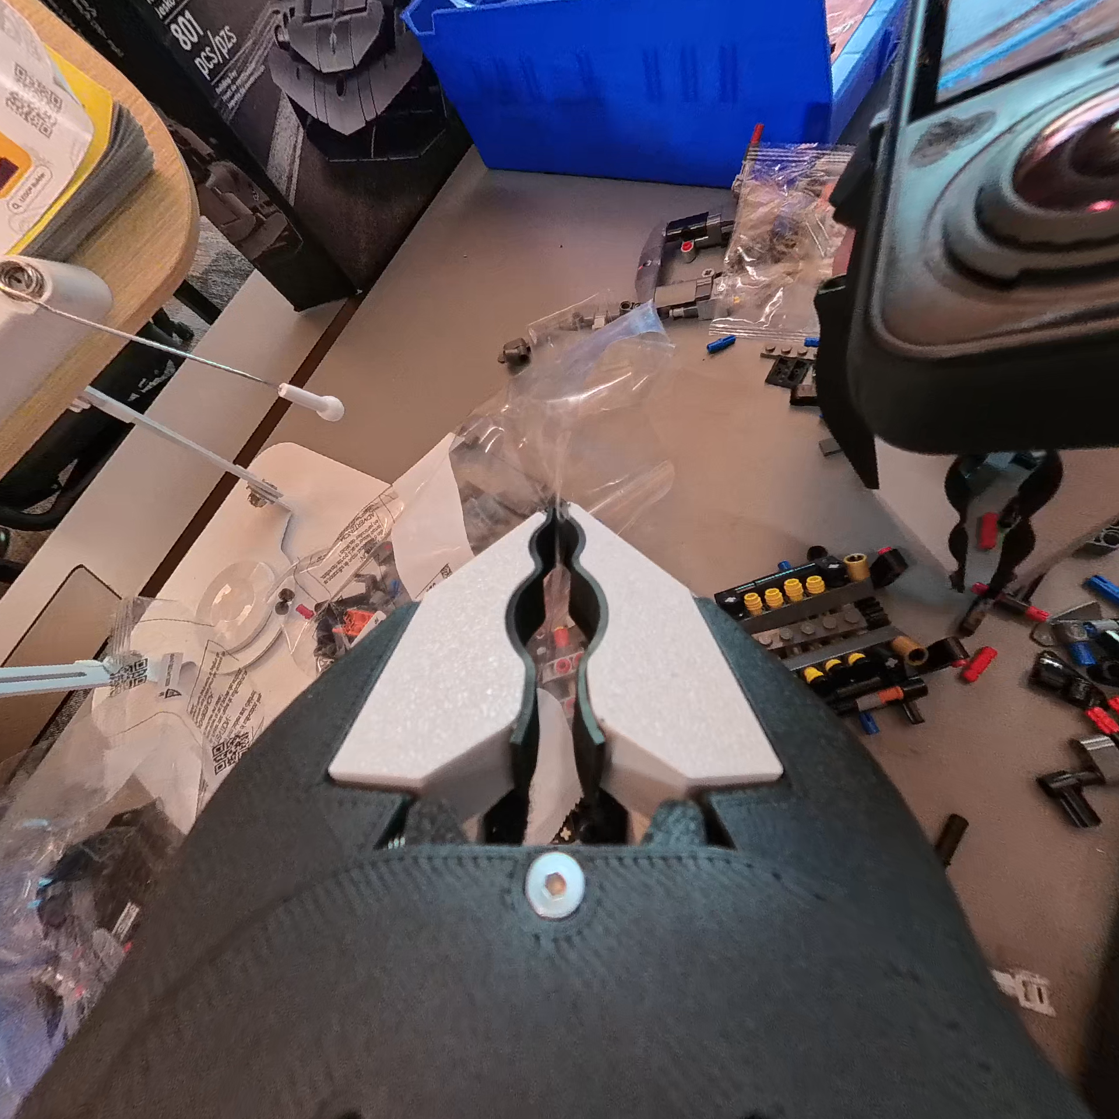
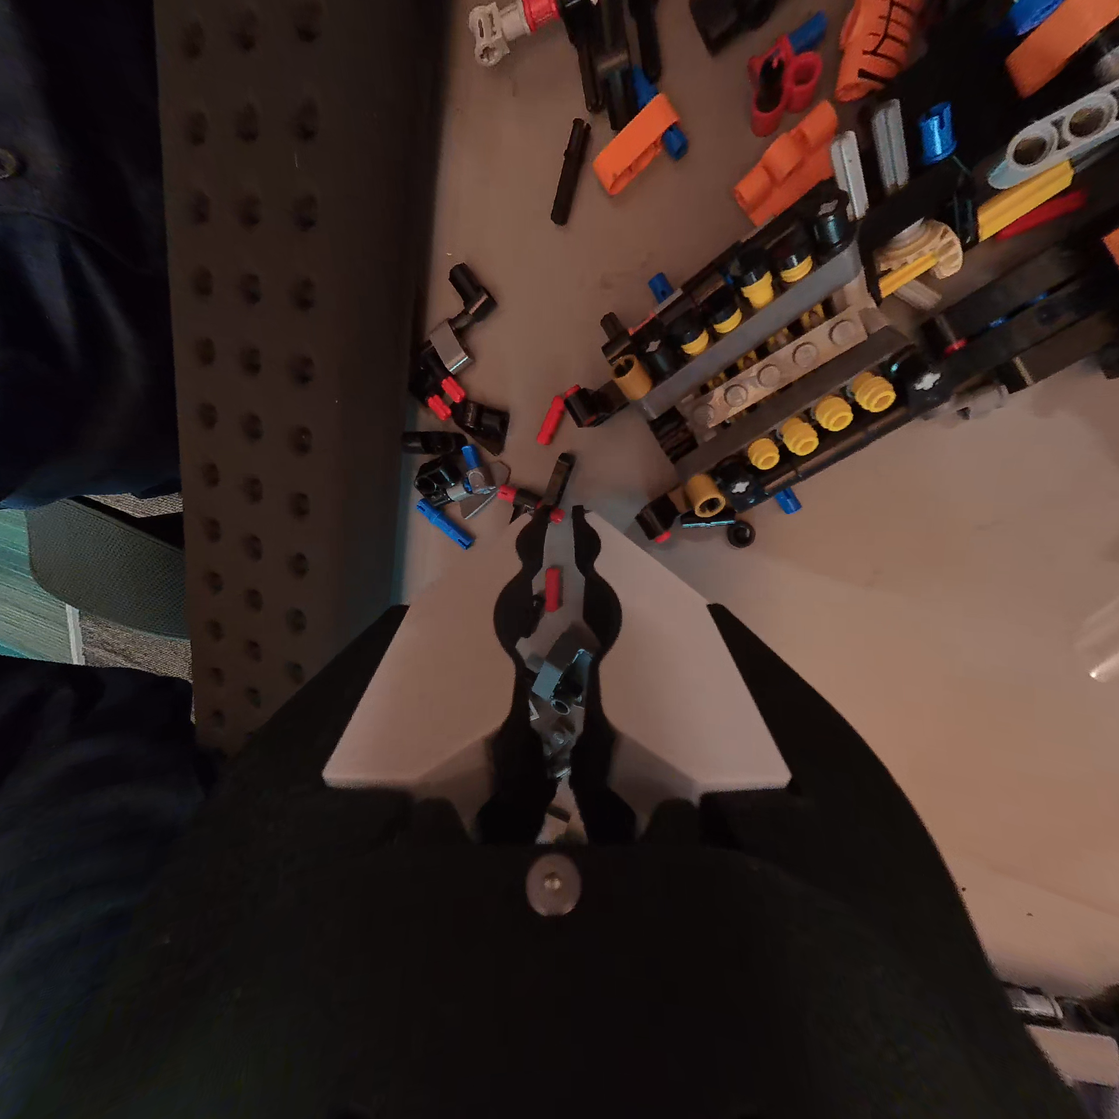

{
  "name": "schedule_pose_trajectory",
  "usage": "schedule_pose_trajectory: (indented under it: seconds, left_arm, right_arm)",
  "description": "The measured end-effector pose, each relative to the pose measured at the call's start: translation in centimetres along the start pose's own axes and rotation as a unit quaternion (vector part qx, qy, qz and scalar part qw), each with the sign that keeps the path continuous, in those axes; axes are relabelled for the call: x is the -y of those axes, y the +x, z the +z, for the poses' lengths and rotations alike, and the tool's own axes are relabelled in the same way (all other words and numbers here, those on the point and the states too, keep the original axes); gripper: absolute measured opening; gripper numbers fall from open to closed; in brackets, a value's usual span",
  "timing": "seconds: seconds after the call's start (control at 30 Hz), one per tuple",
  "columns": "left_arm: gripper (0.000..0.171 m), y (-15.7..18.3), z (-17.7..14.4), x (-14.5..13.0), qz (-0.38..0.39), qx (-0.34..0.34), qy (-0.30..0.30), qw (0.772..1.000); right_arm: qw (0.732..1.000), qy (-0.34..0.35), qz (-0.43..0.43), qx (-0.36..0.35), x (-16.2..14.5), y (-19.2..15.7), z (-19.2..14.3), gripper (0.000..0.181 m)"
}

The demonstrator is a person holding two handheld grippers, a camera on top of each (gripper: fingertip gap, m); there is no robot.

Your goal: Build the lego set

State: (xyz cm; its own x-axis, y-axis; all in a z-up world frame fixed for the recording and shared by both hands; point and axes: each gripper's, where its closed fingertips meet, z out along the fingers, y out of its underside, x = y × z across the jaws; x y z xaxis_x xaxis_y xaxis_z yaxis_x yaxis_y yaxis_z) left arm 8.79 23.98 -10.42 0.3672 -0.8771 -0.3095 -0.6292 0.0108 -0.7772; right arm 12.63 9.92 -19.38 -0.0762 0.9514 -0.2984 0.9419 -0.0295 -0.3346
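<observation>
My left gripper (image 1: 556,514) is shut, pinching the edge of a clear plastic bag (image 1: 575,412) that stands up from its tips. A black and grey lego assembly (image 1: 811,630) with yellow bushes lies to its right on the table; it also shows in the right wrist view (image 2: 781,357). My right gripper (image 2: 560,513) points down at the table, jaws almost closed, with the red end of a small black-and-red pin (image 2: 555,515) between its tips. It also shows in the left wrist view (image 1: 978,590), right of the assembly.
A blue bin (image 1: 605,91) and the set's dark box (image 1: 272,151) stand at the back. More parts bags (image 1: 181,696) lie at left, another (image 1: 781,230) at back. Loose pins (image 2: 454,484) and orange pieces (image 2: 787,163) are scattered. A dark perforated panel (image 2: 254,363) runs along the table edge. The gap from one gripper's tips to the other's is roughly 15 cm.
</observation>
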Motion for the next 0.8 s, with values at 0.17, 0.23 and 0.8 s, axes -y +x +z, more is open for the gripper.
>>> schedule_pose_trajectory:
  seconds: [0.17,0.23,0.8]
  left_arm:
    - [0.000,0.0,0.0,0.0,0.001,0.000,-0.001,1.000]
    - [0.000,0.0,0.0,0.0,0.000,0.000,0.000,1.000]
    - [0.000,0.1,0.1,0.0,0.004,0.000,-0.003,1.000]
  right_arm:
    - [1.000,-0.004,-0.001,0.006,-0.1,-0.2,0.1,0.007]
    - [1.000,-0.005,-0.003,0.009,0.0,-0.4,0.2,0.007]
    - [1.000,0.007,-0.004,-0.020,0.0,0.6,-0.6,0.000]
